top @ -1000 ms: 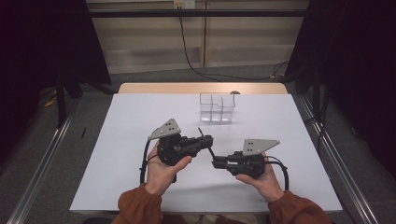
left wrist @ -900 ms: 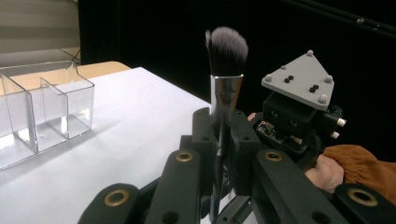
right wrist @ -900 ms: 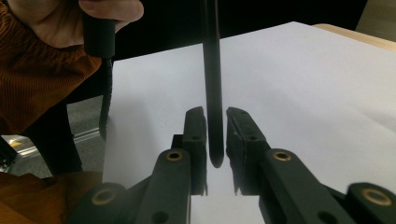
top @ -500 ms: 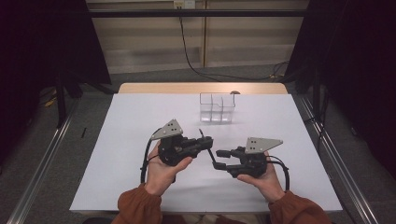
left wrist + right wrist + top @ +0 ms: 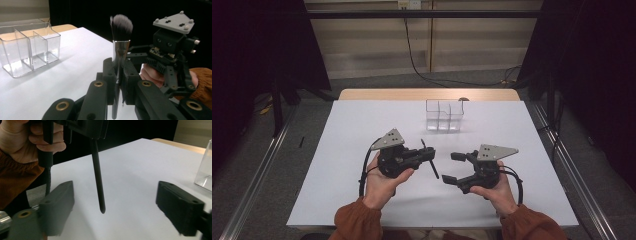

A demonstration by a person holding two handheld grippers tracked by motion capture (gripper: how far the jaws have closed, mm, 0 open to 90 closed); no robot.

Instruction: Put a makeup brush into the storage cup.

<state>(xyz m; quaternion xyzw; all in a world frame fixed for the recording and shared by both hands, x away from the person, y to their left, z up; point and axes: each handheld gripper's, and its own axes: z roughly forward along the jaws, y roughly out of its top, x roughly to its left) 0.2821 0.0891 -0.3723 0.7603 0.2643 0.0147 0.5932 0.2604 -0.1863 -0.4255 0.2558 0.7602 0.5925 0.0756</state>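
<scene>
A makeup brush [image 5: 121, 27] with a grey tuft, silver ferrule and black handle stands upright in my left gripper [image 5: 117, 67], which is shut on it just below the ferrule. In the high view the left gripper [image 5: 429, 154] sits left of centre, and the brush handle [image 5: 433, 169] slants down toward the front. My right gripper [image 5: 451, 167] faces it from the right. Its jaws have just been opening and now stand wide. In the right gripper view [image 5: 115, 197] the handle's tip [image 5: 98, 177] hangs between the two jaws and touches neither.
A clear plastic organizer [image 5: 444, 116] with several compartments stands empty at the back of the white table cover [image 5: 362, 125], near the left gripper view's left edge [image 5: 27, 47]. Dark curtains flank the table, and a cable runs along the floor behind.
The right gripper's jaws have spread from shut beside the brush handle to wide open. Both hands and the left gripper with the brush have stayed where they were.
</scene>
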